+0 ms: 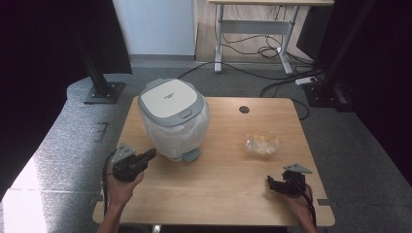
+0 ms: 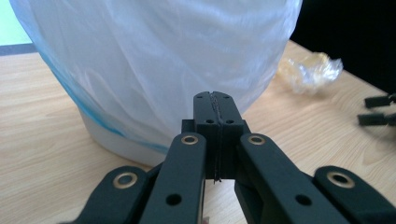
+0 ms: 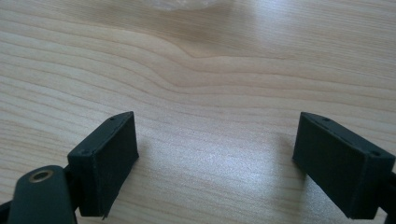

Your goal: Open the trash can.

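- A small white bin [image 1: 173, 121] with a grey lid [image 1: 169, 101] stands upright on the left half of a wooden table [image 1: 218, 189], its long axis vertical; a translucent plastic liner [image 2: 154, 65] hangs down over its sides.
- The bin's grey foot pedal [image 1: 191, 155] juts from the base toward the person's edge of the table, and the lid lies shut on top.
- The left gripper [image 1: 151, 154], held in the person's left hand [image 1: 121, 187], points at the bin's lower near side; in the left gripper view its jaws are pressed together with no gap, their tips just short of, or touching, the liner — which of the two cannot be told.
- A crumpled clear plastic wrapper [image 1: 262, 144] lies on the right half of the table, well apart from the bin.
- The right gripper [image 1: 272, 183] hangs low over the table's near right corner, pointing left across the table; in the right gripper view its jaws stand wide apart over bare wood, holding nothing.
- A round cable hole [image 1: 244, 109] sits near the table's far edge.
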Available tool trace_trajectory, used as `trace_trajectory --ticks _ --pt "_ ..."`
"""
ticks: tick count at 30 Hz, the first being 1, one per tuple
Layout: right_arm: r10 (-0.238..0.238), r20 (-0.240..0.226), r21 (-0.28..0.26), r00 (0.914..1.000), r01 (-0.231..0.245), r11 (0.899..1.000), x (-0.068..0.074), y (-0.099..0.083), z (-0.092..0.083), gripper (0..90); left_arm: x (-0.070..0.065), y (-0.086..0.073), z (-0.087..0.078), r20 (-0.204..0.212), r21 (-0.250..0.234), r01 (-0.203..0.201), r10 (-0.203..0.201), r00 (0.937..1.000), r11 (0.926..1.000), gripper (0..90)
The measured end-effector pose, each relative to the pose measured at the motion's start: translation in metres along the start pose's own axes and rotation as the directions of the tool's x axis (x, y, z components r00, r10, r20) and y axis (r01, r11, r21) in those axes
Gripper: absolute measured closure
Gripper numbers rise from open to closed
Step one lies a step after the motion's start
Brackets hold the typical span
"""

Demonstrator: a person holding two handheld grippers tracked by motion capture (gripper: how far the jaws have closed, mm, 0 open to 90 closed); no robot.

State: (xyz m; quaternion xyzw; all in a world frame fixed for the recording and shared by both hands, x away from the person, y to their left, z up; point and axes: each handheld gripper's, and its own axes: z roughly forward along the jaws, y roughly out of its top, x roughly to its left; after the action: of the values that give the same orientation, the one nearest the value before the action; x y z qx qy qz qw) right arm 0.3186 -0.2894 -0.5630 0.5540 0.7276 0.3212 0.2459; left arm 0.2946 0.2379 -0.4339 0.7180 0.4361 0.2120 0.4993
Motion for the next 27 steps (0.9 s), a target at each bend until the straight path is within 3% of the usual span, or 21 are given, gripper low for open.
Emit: trace_trajectory --ticks 16,27 --pt "0.002 0.001 0.0 1.0 -0.002 1.0 0.0 0.0 0.0 13.3 -0.007 0.043 -0.013 0.042 -0.05 0.001 0.001 0.9991 0.9988 90.0" --pt "0.001 0.001 0.0 1.0 -0.001 1.0 0.0 0.0 0.0 13.4 -0.024 0.073 -0.009 0.065 -0.07 -0.057 0.061 0.996 0.9959 90.0"
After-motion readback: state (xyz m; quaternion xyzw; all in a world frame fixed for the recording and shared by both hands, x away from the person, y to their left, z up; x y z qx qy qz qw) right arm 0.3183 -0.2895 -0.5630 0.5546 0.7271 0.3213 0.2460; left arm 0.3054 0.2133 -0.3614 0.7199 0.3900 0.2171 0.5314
